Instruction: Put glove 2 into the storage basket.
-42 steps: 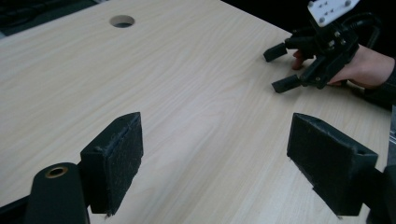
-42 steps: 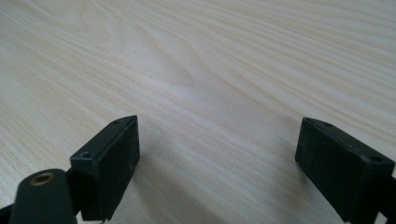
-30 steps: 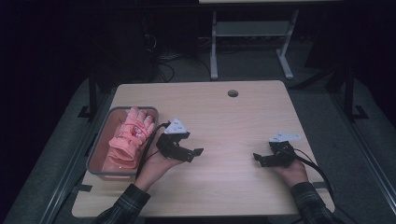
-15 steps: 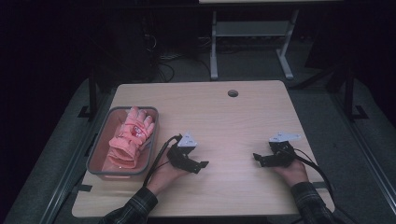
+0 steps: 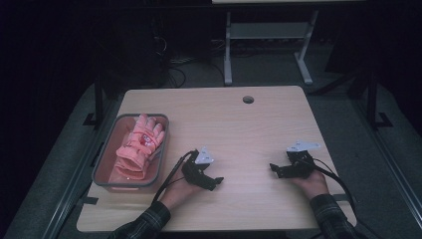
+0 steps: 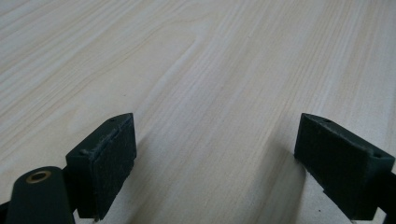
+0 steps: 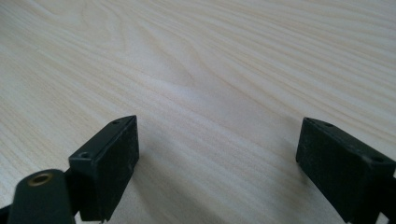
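Observation:
A pair of pink gloves (image 5: 139,147) lies in a grey tray (image 5: 127,185) at the table's left side. My left gripper (image 5: 215,181) rests low on the wood to the right of the tray, its jaws pointing right. In the left gripper view, my left gripper (image 6: 217,140) is open; its jaws have just been opening a little wider, with bare wood between them. My right gripper (image 5: 274,169) lies near the table's right side, pointing left. In the right gripper view, my right gripper (image 7: 217,140) is open over bare wood.
The light wooden table (image 5: 249,134) has a round cable hole (image 5: 248,99) near its far edge. A white metal frame (image 5: 268,40) stands on the dark floor behind the table. Each gripper trails a black cable toward the near edge.
My left gripper has come away from the tray, moving down and toward the near edge onto the table. The right gripper has stayed put.

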### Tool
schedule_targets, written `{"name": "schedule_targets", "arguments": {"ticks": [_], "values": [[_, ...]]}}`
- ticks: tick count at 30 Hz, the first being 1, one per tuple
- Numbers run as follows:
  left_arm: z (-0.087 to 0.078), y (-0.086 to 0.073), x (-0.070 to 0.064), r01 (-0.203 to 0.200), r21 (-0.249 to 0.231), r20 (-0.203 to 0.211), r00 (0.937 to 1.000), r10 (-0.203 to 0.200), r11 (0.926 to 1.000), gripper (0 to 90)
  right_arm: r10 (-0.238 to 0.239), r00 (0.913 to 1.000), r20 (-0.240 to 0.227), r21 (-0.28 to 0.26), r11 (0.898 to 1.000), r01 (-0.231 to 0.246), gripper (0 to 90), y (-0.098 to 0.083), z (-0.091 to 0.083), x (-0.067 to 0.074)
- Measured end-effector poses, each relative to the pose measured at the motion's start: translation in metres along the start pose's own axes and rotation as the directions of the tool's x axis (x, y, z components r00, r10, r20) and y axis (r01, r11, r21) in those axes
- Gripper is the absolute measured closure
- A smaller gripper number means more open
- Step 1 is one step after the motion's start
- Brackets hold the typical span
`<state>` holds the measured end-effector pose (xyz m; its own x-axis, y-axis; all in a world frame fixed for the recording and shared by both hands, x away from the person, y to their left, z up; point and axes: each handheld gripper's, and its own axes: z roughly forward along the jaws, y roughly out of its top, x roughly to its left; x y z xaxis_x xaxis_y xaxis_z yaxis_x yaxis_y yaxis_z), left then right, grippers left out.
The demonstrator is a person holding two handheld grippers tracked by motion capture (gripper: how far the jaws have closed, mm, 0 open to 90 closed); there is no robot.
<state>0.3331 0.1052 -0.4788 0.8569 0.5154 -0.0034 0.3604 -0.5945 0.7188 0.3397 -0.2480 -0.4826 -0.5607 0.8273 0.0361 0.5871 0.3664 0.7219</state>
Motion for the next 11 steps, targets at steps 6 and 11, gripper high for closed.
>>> {"name": "schedule_targets", "arguments": {"ticks": [6, 11], "values": [[-0.0002, -0.0001, -0.0001, -0.002, 0.001, 0.002, 1.0, 0.002, 1.0, 12.4, 0.001, 1.0, 0.0, 0.0, 1.0, -0.001, 13.0, 0.0, 0.0, 0.0001], [-0.0007, -0.0007, -0.0007, 0.006, 0.002, -0.006, 1.0, -0.006, 1.0, 11.7, 0.0, 1.0, 0.0, 0.0, 1.0, 0.0, 13.0, 0.0, 0.0, 0.0]]}}
